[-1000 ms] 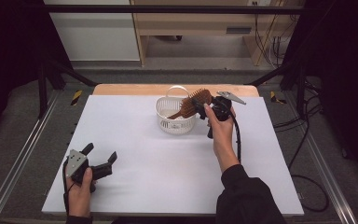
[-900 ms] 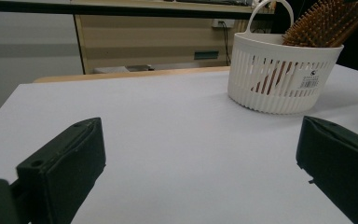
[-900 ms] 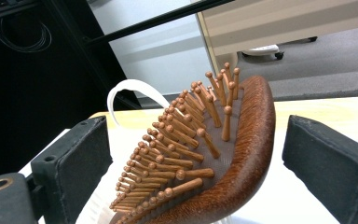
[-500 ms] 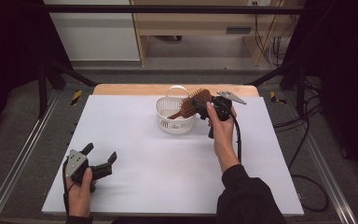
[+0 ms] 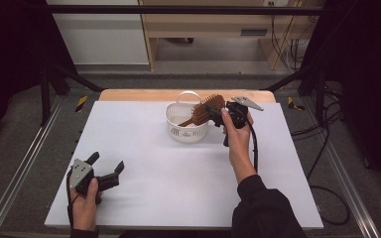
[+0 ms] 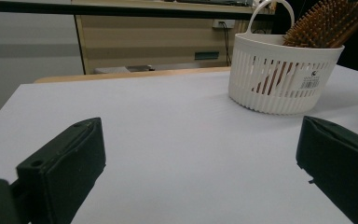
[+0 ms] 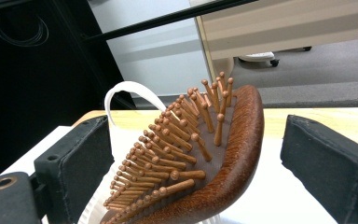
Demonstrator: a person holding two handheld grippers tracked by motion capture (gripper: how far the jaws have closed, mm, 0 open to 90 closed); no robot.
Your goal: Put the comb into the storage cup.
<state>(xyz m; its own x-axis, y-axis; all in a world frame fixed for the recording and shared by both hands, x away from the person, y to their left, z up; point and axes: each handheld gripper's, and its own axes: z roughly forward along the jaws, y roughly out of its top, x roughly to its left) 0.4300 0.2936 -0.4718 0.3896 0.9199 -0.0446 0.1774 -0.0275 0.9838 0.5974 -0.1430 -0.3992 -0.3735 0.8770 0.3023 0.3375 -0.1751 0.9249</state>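
I see little change vs a sec ago: R tool (image 5: pixel 212 112) jaws wide, flanking hairbrush (image 7: pixel 205 158) w/o pressing, now resting in basket (image 5: pixel 186 130); L tool (image 5: pixel 106 168) wide, idle on tabletop (image 5: pixel 178 173).

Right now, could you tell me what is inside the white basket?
A wooden hairbrush stands slanted in the white basket, handle down, its bristled head sticking out over the rim between the open right gripper. The basket's slatted wall hides the bottom, so I cannot tell what else lies there.
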